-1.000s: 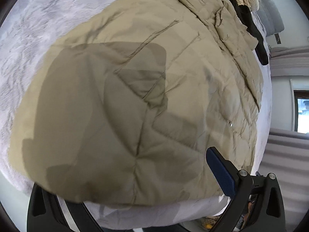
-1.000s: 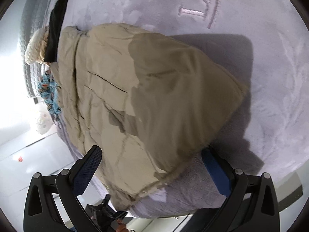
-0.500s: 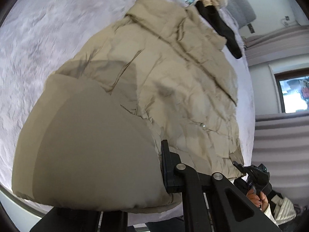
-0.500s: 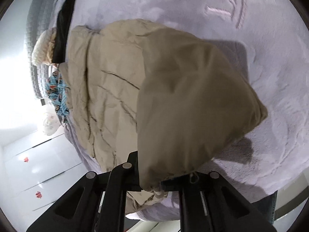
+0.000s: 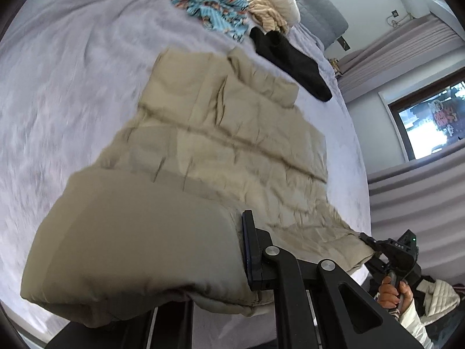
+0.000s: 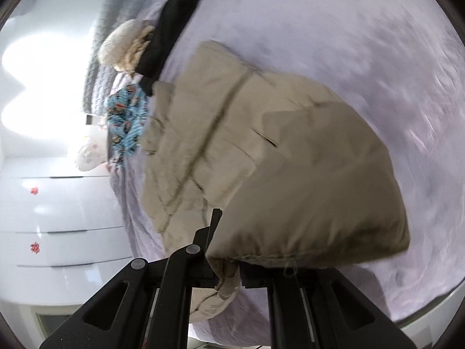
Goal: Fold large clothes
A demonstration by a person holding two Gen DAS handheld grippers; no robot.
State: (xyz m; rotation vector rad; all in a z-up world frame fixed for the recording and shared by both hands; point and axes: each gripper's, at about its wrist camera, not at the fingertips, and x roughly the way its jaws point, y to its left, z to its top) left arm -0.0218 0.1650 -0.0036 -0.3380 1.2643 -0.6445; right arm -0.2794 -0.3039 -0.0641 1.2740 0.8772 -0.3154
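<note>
A large beige quilted jacket [image 5: 232, 133] lies spread on a pale lilac bed [image 5: 58, 72]. My left gripper [image 5: 221, 267] is shut on the jacket's near hem corner, which bulges up over the hidden left finger. My right gripper [image 6: 226, 264] is shut on the other hem corner of the jacket [image 6: 261, 145] and holds it raised off the bed [image 6: 377, 43]. The right gripper also shows in the left wrist view [image 5: 369, 240], at the jacket's far hem corner.
At the head of the bed lie a blue patterned garment [image 5: 212, 3], a cream knit [image 5: 273, 5] and a black garment [image 5: 290, 55]. A grey headboard [image 5: 319, 5] and a window [image 5: 430, 116] are beyond. White drawers [image 6: 58, 218] stand beside the bed.
Both grippers closed on the jacket's hem corners and lifted them. The views have risen and tilted toward the head of the bed.
</note>
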